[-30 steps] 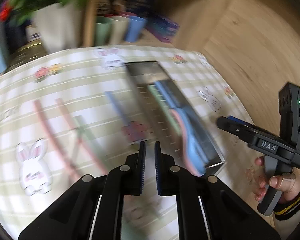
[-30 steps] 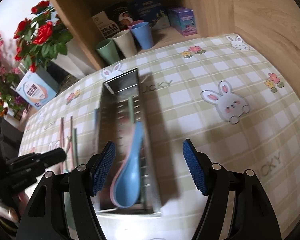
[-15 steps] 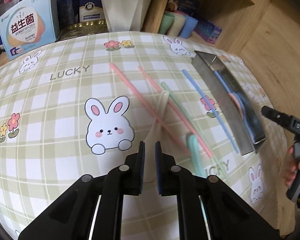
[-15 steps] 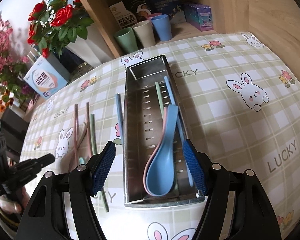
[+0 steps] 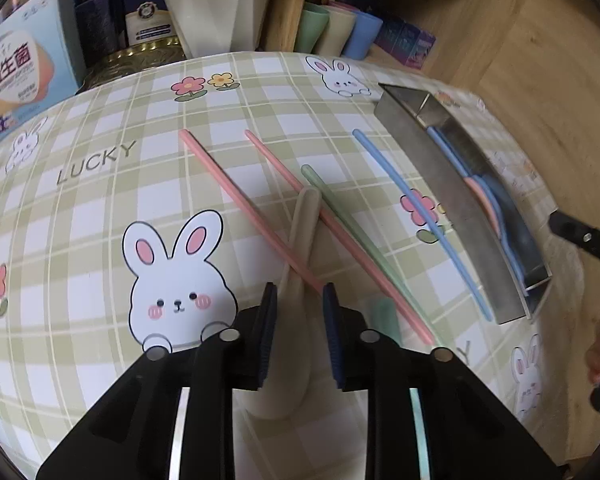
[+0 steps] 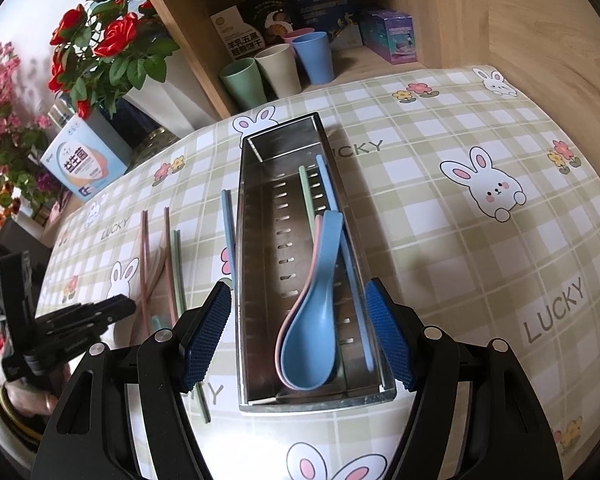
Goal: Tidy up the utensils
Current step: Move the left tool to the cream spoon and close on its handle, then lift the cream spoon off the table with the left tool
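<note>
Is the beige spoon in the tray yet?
No. The beige spoon lies on the tablecloth outside the tray, between the left gripper's parted jaws.

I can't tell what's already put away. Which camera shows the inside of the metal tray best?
The right wrist view: it looks down into the tray, showing the blue spoon over a pink one, plus chopsticks. The left wrist view shows mostly its outer wall and a sliver of the contents.

**Shiny steel, matt plastic**

The metal tray (image 6: 260, 264) gleams, brushed and reflective, slots punched in its floor. Inside, a blue spoon (image 6: 312, 344) looks matt, smooth plastic. The checked tablecloth (image 5: 100, 208) has a slight vinyl sheen. Blue pads (image 6: 206, 340) look finely knurled; the shelf (image 6: 520, 20) shows pale wood grain.
</note>
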A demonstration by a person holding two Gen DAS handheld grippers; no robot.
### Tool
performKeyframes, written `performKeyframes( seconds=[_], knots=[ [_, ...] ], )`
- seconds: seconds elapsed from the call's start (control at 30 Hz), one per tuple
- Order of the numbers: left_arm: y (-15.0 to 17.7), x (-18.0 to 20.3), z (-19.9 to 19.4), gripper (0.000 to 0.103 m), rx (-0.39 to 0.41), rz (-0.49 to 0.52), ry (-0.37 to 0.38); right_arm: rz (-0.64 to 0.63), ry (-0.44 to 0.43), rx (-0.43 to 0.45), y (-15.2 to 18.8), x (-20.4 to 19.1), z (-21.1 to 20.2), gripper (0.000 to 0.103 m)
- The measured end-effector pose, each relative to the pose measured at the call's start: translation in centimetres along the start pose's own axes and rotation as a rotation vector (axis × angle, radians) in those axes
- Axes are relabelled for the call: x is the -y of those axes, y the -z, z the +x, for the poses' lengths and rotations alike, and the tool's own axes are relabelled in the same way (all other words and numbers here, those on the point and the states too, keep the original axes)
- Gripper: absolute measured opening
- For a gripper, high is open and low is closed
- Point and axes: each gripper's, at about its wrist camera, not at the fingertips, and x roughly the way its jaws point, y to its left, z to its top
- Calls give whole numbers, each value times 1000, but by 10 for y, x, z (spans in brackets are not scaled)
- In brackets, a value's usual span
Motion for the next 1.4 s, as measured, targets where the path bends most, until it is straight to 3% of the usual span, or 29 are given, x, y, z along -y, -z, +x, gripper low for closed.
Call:
performKeyframes(
  seconds=[0.4,0.57,0.97,1.13,1.4],
  knots=[
    [5,-2,9,21,-9,47,-50,-3,1,-2,-1,-3,2,68],
    [16,-16,-1,19,-5,-14,-57,-12,1,2,0,-9,-1,68],
    [50,-73,-33,17,8,-180,-180,-42,-23,8,4,-32,-4,68],
    [57,-69,-47,7,31,-189,-117,-58,-36,-4,9,-44,0,68],
    [59,-32,-40,7,2,-148,25,-77,-42,-2,11,-52,-3,68]
  ],
)
